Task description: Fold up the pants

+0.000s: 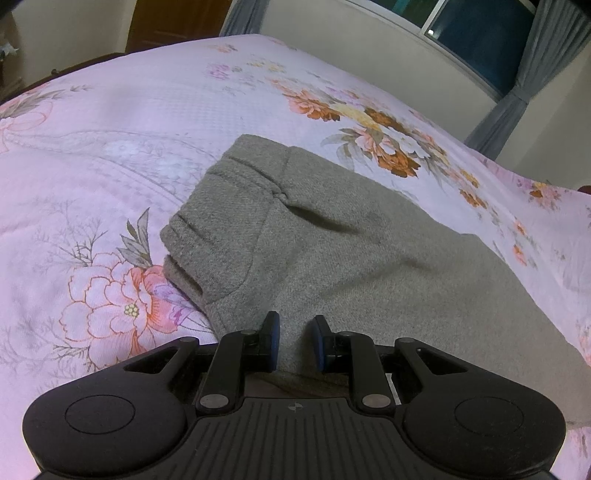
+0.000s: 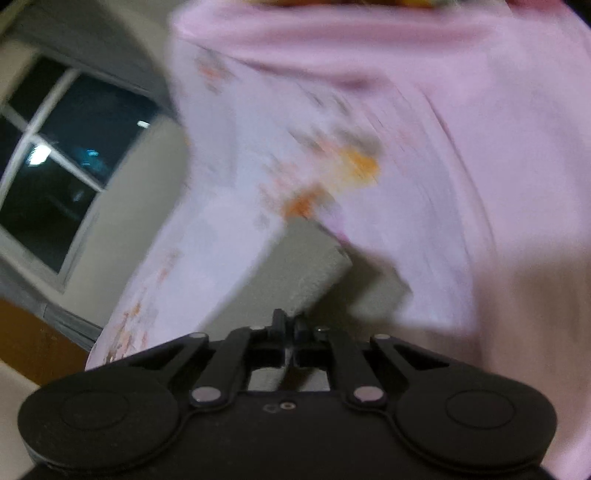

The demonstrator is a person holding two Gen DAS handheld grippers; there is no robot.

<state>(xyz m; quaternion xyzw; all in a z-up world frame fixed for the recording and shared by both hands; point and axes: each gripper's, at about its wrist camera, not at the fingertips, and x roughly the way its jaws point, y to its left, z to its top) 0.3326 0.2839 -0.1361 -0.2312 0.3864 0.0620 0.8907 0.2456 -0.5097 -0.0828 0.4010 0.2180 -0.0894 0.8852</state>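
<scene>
Grey knit pants (image 1: 332, 251) lie on the pink floral bedspread (image 1: 110, 147), waistband towards the far left and the legs running off to the right. My left gripper (image 1: 295, 341) is open, its blue-padded fingers (image 1: 272, 338) straddling the near edge of the pants at the hip. In the blurred right wrist view my right gripper (image 2: 291, 328) is shut on a grey end of the pants (image 2: 306, 273), lifted above the bedspread (image 2: 461, 166) with its shadow beneath.
A wall with a dark window (image 1: 480, 33) and grey curtains (image 1: 517, 92) runs along the bed's far side. A wooden door (image 1: 173, 22) stands beyond the bed's far end. The bed edge (image 2: 122, 321) drops towards the floor at left in the right wrist view.
</scene>
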